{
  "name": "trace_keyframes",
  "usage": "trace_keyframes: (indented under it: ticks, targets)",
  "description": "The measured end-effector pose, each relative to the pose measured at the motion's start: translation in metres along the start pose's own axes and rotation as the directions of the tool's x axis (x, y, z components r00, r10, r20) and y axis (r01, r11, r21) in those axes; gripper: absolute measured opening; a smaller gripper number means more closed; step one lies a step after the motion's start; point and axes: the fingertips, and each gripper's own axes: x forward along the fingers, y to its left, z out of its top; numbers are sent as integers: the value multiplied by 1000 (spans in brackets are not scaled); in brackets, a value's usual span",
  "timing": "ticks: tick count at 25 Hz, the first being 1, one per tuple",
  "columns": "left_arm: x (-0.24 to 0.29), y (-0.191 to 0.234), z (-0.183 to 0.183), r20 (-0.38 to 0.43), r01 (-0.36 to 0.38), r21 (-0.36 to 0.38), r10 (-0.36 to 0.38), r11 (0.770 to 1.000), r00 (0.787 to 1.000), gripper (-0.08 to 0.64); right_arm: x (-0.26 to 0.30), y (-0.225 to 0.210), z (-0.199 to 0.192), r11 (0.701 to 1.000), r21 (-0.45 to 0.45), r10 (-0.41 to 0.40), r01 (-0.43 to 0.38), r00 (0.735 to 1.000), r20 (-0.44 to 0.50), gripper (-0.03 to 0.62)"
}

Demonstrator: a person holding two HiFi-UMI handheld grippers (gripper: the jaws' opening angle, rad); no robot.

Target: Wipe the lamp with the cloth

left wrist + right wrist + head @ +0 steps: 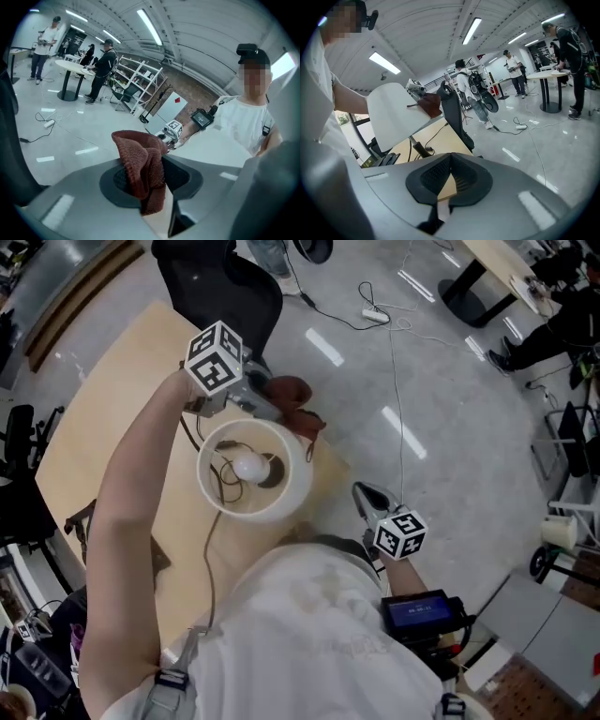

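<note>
The lamp's white shade (281,507) opens upward below me, its bulb (248,466) lit inside. My left gripper (274,407) reaches over the shade's far rim, shut on a bunched reddish-brown cloth (298,409). In the left gripper view the cloth (140,159) hangs pinched between the pads. The right gripper view shows the shade (391,115) from the side, with the cloth (430,104) against its upper edge. My right gripper (363,493) hangs to the right of the shade, off the table's edge, apart from the lamp. Its jaws (450,158) are shut with nothing in them.
The lamp stands on a light wooden table (112,418), its cord (208,549) trailing toward me. A black chair (225,282) stands at the far edge. Cables and a power strip (375,313) lie on the grey floor. Several people stand by a round table (72,68).
</note>
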Motion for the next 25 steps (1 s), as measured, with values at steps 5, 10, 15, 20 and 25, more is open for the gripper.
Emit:
trace_keyframes:
  ticks: [5,10,15,20,25]
  targets:
    - [13,20,-18,-64,-37,6,37,999,997,130,3,0,-4,1000,16,-8,8,1000,-1,12]
    - [-8,-12,19,-28,19,110,-16,994,999,130,4,-2,-2,1000,21,-12,12,1000,3,12]
    - [-27,-88,77,-100,172,272,-150,947,984,130,2,-4,-4,999,34,-22,22,1000,7,12]
    - [-5,-110,70,-283,341,230,-272,912,920,127,2,-4,-3,999,45,-31,30,999,20,12]
    - [32,-74,40,-419,353,131,-271,927,867,126,-3,-14,-4,996,64,-58,56,998,22,12]
